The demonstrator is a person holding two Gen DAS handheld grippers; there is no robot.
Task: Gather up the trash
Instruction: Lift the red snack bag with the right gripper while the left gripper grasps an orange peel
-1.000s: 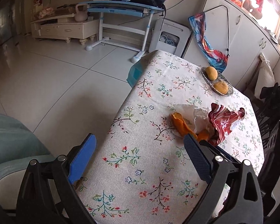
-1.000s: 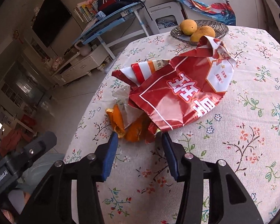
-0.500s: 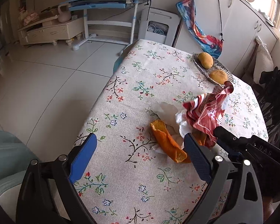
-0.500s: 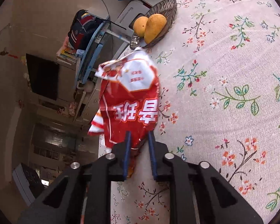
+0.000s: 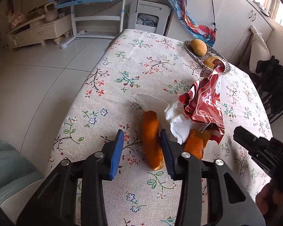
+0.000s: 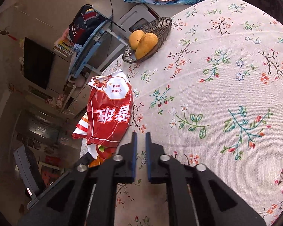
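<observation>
A long strip of orange peel (image 5: 151, 131) lies on the flowered tablecloth (image 5: 122, 71). My left gripper (image 5: 141, 133) straddles it with jaws closing: the peel is close against the right pad, and a gap remains at the left pad. A white tissue (image 5: 152, 101) and a second peel piece (image 5: 194, 145) lie just beyond. The red snack bag (image 6: 109, 111) stands crumpled over them, also visible as the red bag (image 5: 203, 101). My right gripper (image 6: 141, 133) is beside the bag's lower right edge, its jaws opening, only cloth showing between them.
A wire dish (image 6: 160, 24) with two mangoes (image 6: 143, 43) stands at the table's far side. The table's left edge (image 5: 81, 101) drops to a tiled floor. A teal seat (image 5: 1, 169) is at the near left and dark clothing (image 5: 273, 79) on a chair at the right.
My left gripper moved forward and down over the peel and narrowed its jaws around it. My right gripper rolled, pinched the bag's edge and raised it, then parted its jaws off the bag.
</observation>
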